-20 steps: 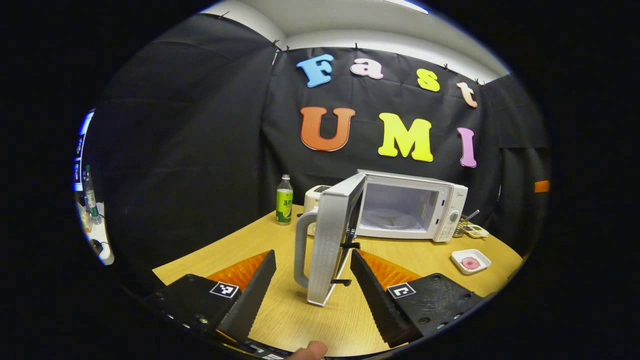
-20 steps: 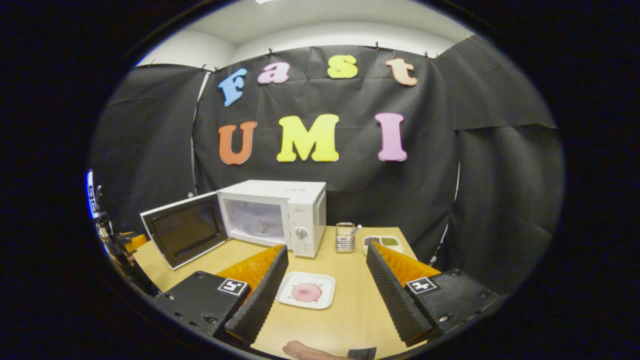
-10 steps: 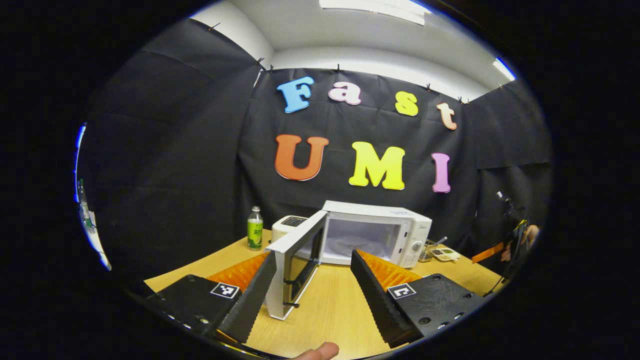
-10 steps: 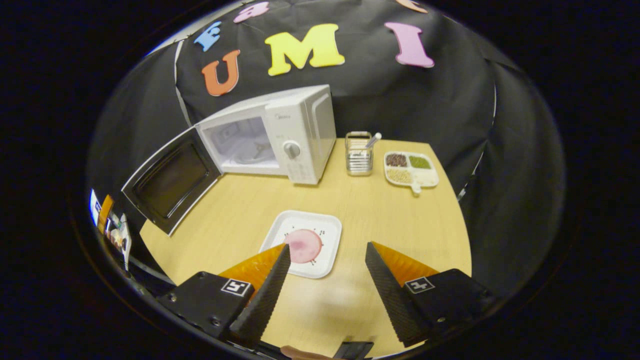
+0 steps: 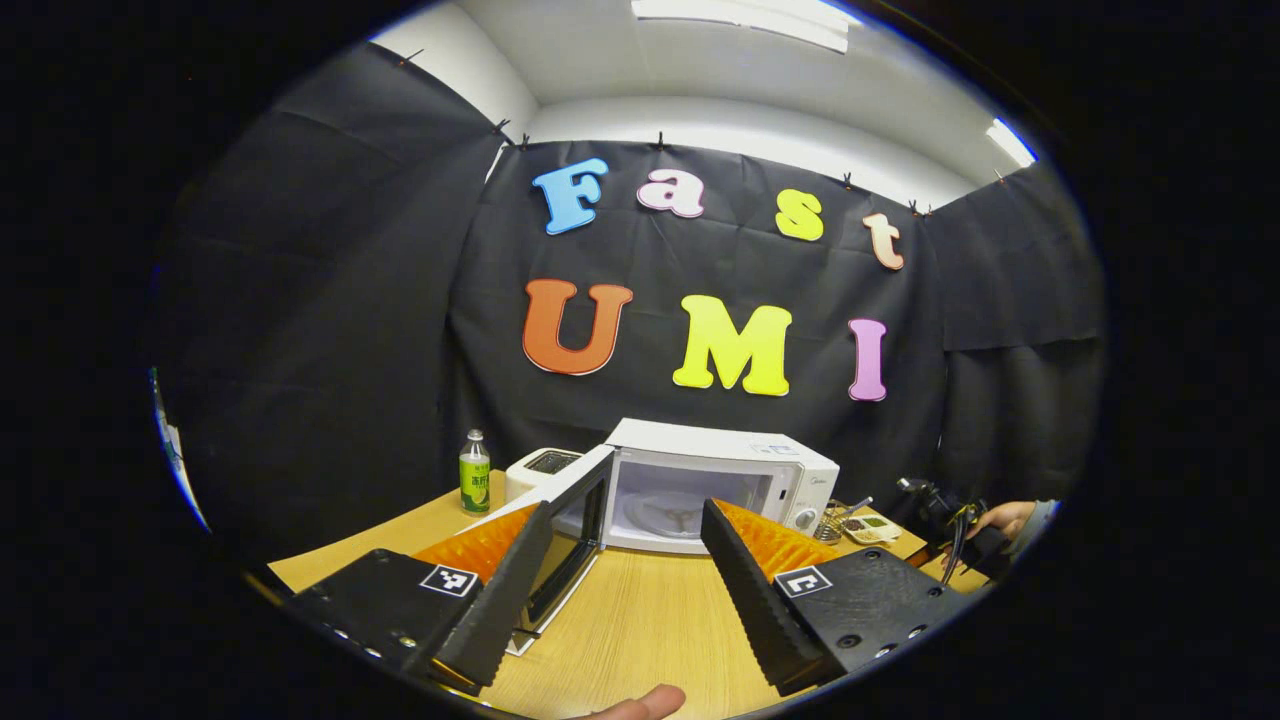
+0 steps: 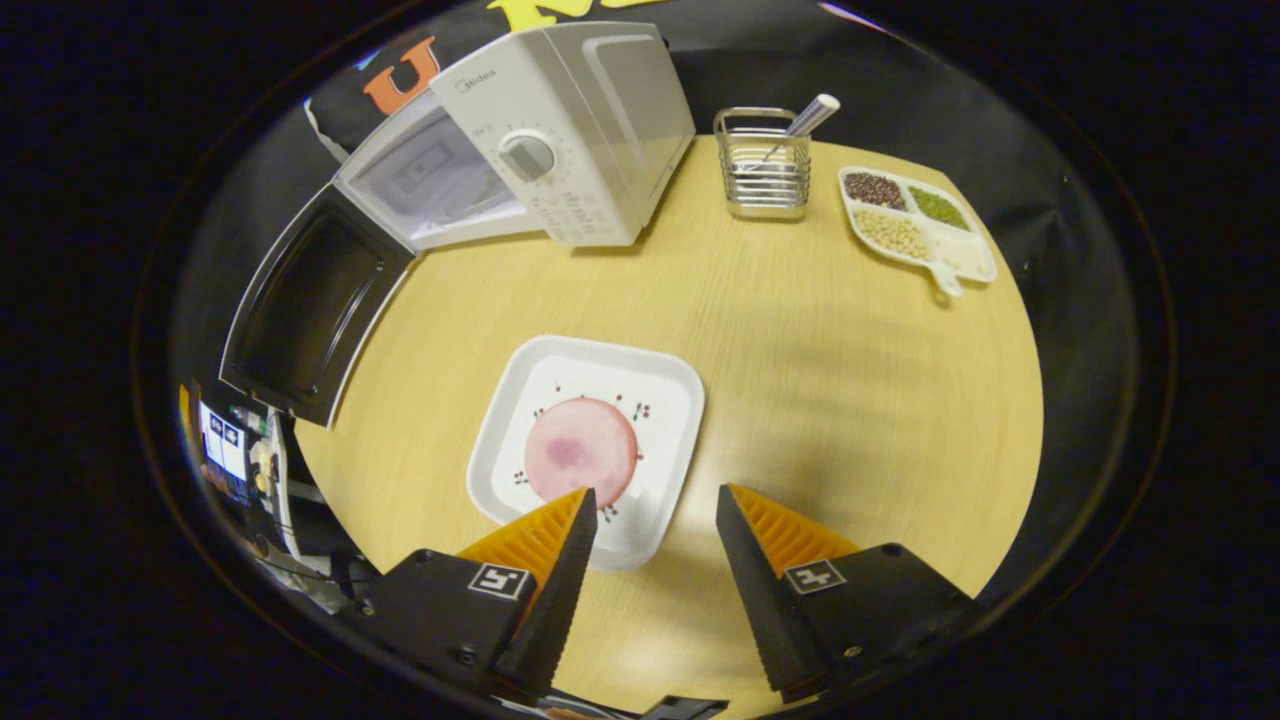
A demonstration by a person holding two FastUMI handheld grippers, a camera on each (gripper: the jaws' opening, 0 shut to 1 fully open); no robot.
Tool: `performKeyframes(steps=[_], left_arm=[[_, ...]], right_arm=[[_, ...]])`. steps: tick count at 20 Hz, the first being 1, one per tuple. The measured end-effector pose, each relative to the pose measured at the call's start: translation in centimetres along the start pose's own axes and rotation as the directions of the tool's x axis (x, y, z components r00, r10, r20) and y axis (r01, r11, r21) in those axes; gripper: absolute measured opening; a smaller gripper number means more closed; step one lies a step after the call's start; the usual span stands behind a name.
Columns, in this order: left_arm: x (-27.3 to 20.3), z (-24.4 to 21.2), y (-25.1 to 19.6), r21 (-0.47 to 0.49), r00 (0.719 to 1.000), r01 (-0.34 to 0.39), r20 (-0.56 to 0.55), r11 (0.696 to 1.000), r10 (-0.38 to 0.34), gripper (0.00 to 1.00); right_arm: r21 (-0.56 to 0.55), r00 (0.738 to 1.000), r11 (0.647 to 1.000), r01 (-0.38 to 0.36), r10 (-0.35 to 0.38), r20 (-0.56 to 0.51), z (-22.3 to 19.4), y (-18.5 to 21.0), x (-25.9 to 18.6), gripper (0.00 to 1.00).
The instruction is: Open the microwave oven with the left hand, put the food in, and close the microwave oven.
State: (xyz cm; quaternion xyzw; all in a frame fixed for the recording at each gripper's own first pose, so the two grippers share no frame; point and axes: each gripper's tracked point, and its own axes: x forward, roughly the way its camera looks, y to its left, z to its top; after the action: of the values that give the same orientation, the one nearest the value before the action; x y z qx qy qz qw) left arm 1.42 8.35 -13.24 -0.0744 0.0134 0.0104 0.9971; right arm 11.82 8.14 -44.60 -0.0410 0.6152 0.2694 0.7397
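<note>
Hiding the lower part of the microwave door (image 5: 575,520) in the left gripper view: the left hand-held gripper (image 5: 625,575), fingers spread wide, gripping nothing, raised over the tabletop (image 5: 640,630). Microwave (image 5: 715,485) open, door swung out to its left, white cavity and turntable visible. Behind the door a white toaster (image 5: 535,465), partly covered, and a green bottle (image 5: 474,472) beside it. At the far right edge, a person's hand (image 5: 1005,520) around dark gear, hard to make out.

Seen from above in the right gripper view: right hand-held gripper (image 6: 655,560) released, fingers apart, one fingertip (image 6: 580,505) overlapping the near rim of a white square plate (image 6: 590,440). Plate flat on the tabletop (image 6: 830,370), in front of the microwave (image 6: 560,130) and well apart from it, carrying a round pink slice of food (image 6: 580,450) with small speckles around. Door (image 6: 310,305) wide open, dark inside. Farther back a wire holder (image 6: 765,165) with a utensil, and a divided tray of beans (image 6: 915,225). Cluttered items past the tabletop's left edge, unclear
</note>
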Motion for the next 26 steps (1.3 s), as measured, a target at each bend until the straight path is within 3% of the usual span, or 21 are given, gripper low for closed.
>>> performKeyframes(steps=[1, 2, 3, 4, 6, 7, 12, 16, 20, 23, 26], left_arm=[[0.2, 0.3, 0.2, -0.01, 1.0, -0.01, 0.005, 1.0, 0.011, 0.92], [0.4, 0.5, 0.3, -0.014, 1.0, -0.016, 0.007, 1.0, 0.016, 0.92], [0.5, 0.6, 0.3, -0.019, 1.0, -0.018, 0.0, 1.0, 0.018, 0.92], [0.5, 0.6, 0.6, -0.019, 1.0, -0.03, -0.001, 0.999, 0.03, 0.92], [0.6, 1.2, 0.8, 0.0, 0.999, -0.042, 0.007, 0.999, 0.042, 0.92], [0.6, 1.4, 0.5, 0.013, 0.999, -0.035, 0.013, 0.999, 0.035, 0.92], [0.5, 2.0, -1.2, 0.05, 0.999, 0.001, 0.038, 0.999, -0.003, 0.92], [0.6, 2.0, -2.1, 0.05, 0.999, 0.017, 0.044, 0.999, -0.019, 0.92], [0.2, 2.0, -2.7, 0.068, 0.999, 0.029, 0.038, 0.997, -0.031, 0.92], [0.1, 1.7, -3.2, 0.068, 0.999, 0.039, 0.028, 0.997, -0.041, 0.92], [-0.3, 1.9, -3.6, 0.069, 0.999, 0.046, 0.022, 0.997, -0.048, 0.92]], right_arm=[[-0.003, 1.0, 1.0, -0.011, 0.011, -0.016, 0.0, 0.0, 0.5, 0.61], [-0.001, 1.0, 1.0, -0.012, 0.012, -0.027, 0.1, -0.1, 1.0, 0.69], [0.009, 0.999, 1.0, -0.013, 0.013, -0.031, 0.2, -0.4, 1.4, 0.51], [0.031, 0.999, 0.999, -0.012, 0.013, -0.029, 0.5, -0.6, 1.8, 0.49], [0.084, 0.998, 0.995, -0.045, 0.049, -0.048, 0.5, -0.5, 2.2, 0.36], [0.113, 0.997, 0.992, -0.058, 0.064, -0.046, 0.8, -0.6, 2.2, 0.25], [0.192, 0.983, 0.975, -0.113, 0.137, -0.118, 0.5, -1.3, 2.5, 0.01], [0.224, 0.971, 0.958, -0.181, 0.211, -0.116, 0.8, -1.9, 3.1, 0.0], [0.303, 0.947, 0.908, -0.29, 0.318, -0.046, 0.9, -1.5, 3.1, 0.0], [0.329, 0.937, 0.884, -0.332, 0.349, 0.007, 0.9, -1.5, 3.0, 0.0], [0.388, 0.918, 0.837, -0.385, 0.39, 0.071, 0.8, -1.1, 3.0, 0.0]])
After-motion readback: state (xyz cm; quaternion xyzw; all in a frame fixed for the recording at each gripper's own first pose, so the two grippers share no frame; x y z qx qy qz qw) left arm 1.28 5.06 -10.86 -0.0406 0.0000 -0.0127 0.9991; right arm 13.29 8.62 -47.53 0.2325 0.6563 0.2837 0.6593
